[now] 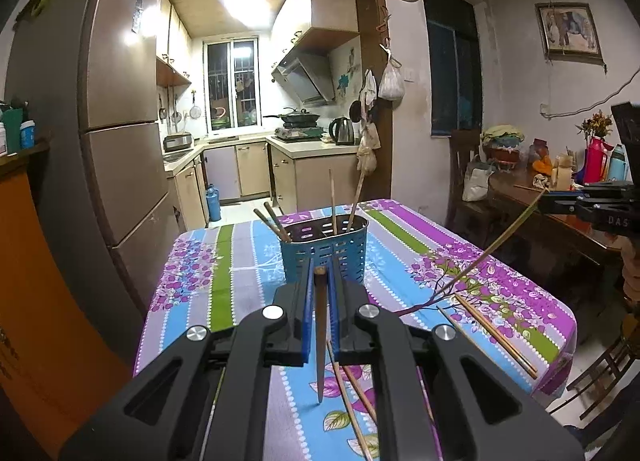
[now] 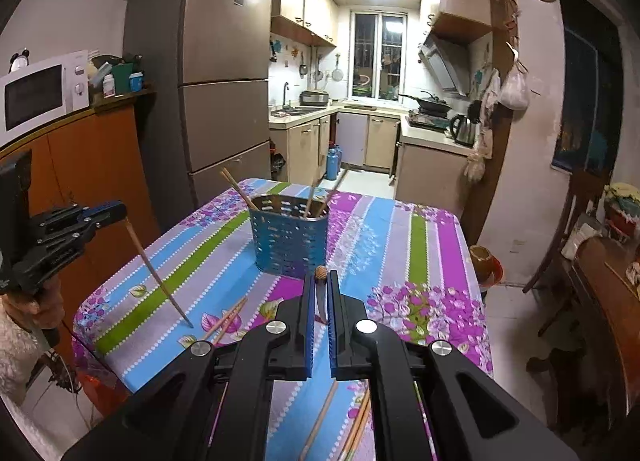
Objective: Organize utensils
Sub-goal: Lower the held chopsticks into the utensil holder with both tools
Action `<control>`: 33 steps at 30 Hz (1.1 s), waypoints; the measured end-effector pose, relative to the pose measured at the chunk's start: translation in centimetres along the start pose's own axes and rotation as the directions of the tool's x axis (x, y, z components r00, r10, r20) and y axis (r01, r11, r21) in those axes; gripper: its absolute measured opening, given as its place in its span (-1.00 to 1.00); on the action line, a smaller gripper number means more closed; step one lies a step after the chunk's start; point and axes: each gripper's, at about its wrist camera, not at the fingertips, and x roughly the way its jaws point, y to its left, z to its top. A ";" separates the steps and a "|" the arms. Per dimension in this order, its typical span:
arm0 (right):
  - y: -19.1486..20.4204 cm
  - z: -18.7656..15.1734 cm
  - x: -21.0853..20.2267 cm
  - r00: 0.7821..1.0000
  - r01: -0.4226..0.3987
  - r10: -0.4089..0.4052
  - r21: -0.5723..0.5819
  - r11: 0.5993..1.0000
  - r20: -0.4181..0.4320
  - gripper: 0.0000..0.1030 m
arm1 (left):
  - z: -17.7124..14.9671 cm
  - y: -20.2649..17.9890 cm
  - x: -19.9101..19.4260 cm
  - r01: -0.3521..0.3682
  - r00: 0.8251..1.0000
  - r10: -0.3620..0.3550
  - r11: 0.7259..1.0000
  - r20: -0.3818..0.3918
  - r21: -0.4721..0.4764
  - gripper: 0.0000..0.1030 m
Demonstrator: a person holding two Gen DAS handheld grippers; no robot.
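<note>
Left gripper (image 1: 320,281): jaws narrow, clamped on a dark chopstick (image 1: 320,341) by its upper end; the stick hangs point-down above the floral tablecloth (image 1: 248,261). In the right wrist view it slants from the pads to a tip just over the cloth.

Centre: blue slotted holder (image 1: 324,249) stands upright on the cloth, ahead of both grippers. Four sticks are in it, two leaning left, two standing toward the right side; I cannot tell the compartments apart.

Right gripper (image 2: 320,281): jaws narrow, pinching a pale chopstick (image 1: 492,249) by its top end; in the left wrist view it angles down toward the cloth.

Loose chopsticks (image 1: 496,337) lie flat on the near part of the cloth, some under the grippers, so sorting is partly done.

Step in hand, as I judge it: carrying one stick in each gripper to the holder. Next move calls for raising each tip over the rim, bringing the stick upright, lowering into the opening, then letting go, one hand at a time to avoid clashing.
</note>
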 end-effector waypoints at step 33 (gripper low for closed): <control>0.1 15.3 10.4 0.997 -0.014 0.013 0.012 1.000 0.071 -0.87 | 13.9 -1.9 10.1 -0.058 0.982 0.048 0.997 0.182 0.051 -0.90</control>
